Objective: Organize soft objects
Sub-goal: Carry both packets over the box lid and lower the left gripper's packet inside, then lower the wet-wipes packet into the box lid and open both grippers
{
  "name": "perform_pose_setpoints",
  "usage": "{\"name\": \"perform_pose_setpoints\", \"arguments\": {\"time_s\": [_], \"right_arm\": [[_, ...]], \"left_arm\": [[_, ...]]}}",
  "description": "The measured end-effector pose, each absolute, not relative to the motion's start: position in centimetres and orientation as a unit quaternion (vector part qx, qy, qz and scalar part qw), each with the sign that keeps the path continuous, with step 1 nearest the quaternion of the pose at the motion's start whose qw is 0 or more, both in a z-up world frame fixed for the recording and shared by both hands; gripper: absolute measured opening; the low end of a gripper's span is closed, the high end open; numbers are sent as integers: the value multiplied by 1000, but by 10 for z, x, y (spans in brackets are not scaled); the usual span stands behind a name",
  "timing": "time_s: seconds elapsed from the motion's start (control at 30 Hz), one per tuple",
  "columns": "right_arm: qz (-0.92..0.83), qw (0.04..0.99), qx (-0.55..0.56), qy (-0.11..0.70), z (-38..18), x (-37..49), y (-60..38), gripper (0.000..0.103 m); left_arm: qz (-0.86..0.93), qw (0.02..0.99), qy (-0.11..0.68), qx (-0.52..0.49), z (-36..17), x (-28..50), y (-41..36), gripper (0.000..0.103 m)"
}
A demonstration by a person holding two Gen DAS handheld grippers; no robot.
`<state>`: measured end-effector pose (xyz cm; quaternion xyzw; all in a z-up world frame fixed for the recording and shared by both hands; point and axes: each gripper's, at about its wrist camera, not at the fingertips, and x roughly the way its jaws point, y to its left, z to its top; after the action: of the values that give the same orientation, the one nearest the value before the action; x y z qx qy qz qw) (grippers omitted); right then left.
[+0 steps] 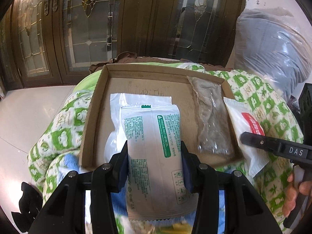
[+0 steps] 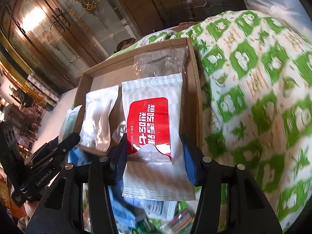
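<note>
My left gripper (image 1: 155,156) is shut on a white pack with green print (image 1: 156,140), held over the near edge of a shallow cardboard tray (image 1: 91,117). A clear white pouch (image 1: 115,120) lies in the tray under it, and a grey cloth in clear wrap (image 1: 210,120) lies along the tray's right side. My right gripper (image 2: 154,152) is shut on a white wet-wipe pack with a red label (image 2: 150,124), held over the tray (image 2: 193,81), above the grey cloth (image 2: 161,62). That pack (image 1: 243,124) and the right gripper (image 1: 273,146) also show in the left wrist view.
The tray rests on a green-and-white patterned quilt (image 1: 259,101). A bagged grey pillow (image 1: 273,44) lies behind it. Dark wooden doors with leaded glass (image 1: 87,29) stand beyond. White tiled floor (image 1: 29,113) is at the left. Blue and colourful packs (image 2: 126,200) lie below the grippers.
</note>
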<state>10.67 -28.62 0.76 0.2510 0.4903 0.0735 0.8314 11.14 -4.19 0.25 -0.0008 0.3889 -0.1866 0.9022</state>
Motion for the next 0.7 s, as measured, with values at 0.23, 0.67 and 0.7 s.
{"name": "perform_pose_setpoints", "arguments": {"time_s": [0.23,0.67,0.7], "right_arm": [[71,848,228,473,3,141,-279,51],[60,846,212,486,-27,160,-275,53],[59,846,212,485,-26,159,-276,57]], "left_arm": [[-190,900,392,4,0,145,-65,46],[-187,894,407,26,-30,165,-90,61],[-186,894,407,25,-29,165,-90,63]]}}
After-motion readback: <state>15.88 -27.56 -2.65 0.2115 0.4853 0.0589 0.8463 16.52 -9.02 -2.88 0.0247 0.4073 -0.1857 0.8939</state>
